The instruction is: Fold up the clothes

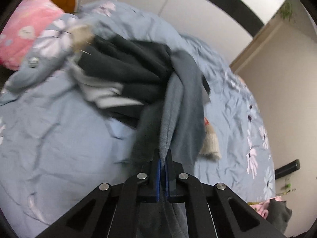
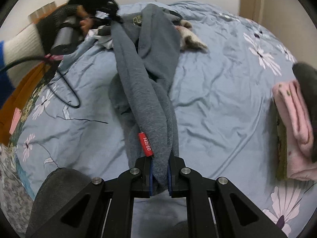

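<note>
Grey-blue knit cloth, a garment, hangs stretched between the two tools above the bed. The right tool is clenched on one thick, bunched end of it, just beside a small red size label. The left tool is clenched on a thinner edge of the same garment, at the far end. In the right wrist view a gloved hand holds that left tool at the far left (the picture is blurred there).

The garment is still gathered like a rope, not spread flat, so I judge that its folding is only at the beginning: it must first be opened and laid on the bed. A dark pile of clothes lies on the far part of the bed, with some pale pieces in it, and seems not folded yet. At the right side of the bed a pink folded piece lies in a small stack, so some of the work seems already done. A small beige item lies near the far end.
</note>
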`<state>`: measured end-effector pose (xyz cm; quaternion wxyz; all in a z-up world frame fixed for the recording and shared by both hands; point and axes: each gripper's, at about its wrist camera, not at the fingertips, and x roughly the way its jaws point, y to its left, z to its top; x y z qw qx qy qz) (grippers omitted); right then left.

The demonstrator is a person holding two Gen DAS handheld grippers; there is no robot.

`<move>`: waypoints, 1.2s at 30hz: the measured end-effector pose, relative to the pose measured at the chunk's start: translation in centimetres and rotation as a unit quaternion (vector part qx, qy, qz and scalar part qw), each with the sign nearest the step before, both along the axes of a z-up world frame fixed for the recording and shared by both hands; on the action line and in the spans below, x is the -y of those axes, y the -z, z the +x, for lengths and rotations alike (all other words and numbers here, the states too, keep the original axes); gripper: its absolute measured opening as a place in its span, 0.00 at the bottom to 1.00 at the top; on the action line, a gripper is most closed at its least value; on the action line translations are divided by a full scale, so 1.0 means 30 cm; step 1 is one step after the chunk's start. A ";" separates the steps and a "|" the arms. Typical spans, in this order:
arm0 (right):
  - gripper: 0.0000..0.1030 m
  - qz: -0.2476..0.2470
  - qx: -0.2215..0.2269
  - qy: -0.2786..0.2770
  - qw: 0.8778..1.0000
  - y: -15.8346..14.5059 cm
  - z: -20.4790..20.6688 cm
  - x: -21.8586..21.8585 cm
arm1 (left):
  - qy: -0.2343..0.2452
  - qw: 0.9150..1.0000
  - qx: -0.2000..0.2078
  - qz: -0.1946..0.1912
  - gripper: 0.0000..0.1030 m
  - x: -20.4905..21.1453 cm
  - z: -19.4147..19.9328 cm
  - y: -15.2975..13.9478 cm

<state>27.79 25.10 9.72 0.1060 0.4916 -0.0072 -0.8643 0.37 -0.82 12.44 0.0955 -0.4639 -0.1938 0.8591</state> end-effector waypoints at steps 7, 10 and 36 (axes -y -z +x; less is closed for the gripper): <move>0.10 0.028 0.007 -0.058 0.998 0.006 0.044 0.180 | -0.077 0.997 -0.005 -0.010 0.03 0.436 0.291 0.022; 0.10 0.037 0.021 -0.082 0.996 0.035 0.066 0.248 | -0.121 0.993 0.016 -0.003 0.03 0.611 0.456 0.113; 0.39 -0.064 0.084 -0.122 0.987 0.044 0.066 0.221 | -0.215 0.970 0.095 0.059 0.04 0.895 0.947 0.505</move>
